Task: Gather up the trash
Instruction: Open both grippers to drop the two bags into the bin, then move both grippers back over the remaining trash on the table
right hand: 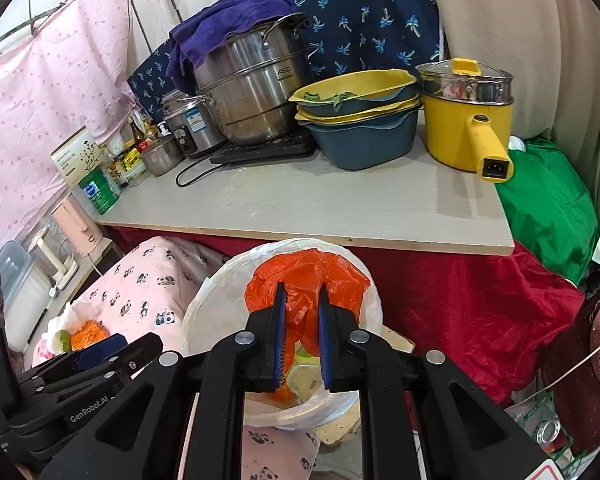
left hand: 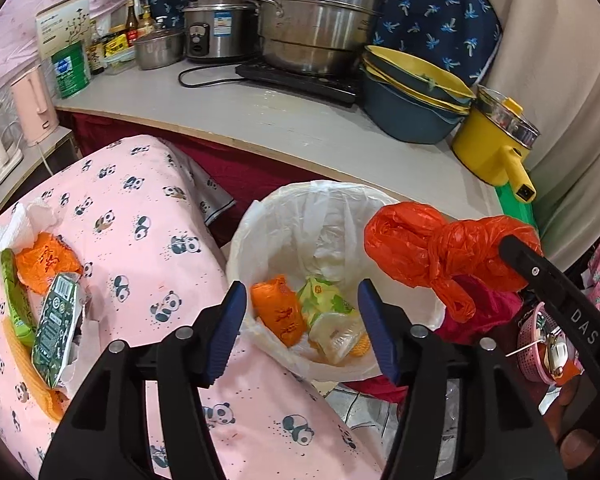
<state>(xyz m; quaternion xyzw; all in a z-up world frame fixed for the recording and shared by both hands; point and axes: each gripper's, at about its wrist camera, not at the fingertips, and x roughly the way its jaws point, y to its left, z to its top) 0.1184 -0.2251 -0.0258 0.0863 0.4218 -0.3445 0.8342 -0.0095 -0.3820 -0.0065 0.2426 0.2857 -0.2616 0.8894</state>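
Left wrist view shows your left gripper (left hand: pixel 302 334) standing wide and empty over the round white-lined trash bin (left hand: pixel 260 216), where orange and yellow wrappers already lie. Your right gripper (right hand: pixel 302 334) pinches the crumpled orange plastic bag (right hand: pixel 304 280) above the bin's mouth. Next, part those jaws so it drops, then fetch the green carton (left hand: pixel 54 328) from the panda-print cloth (left hand: pixel 148 216).
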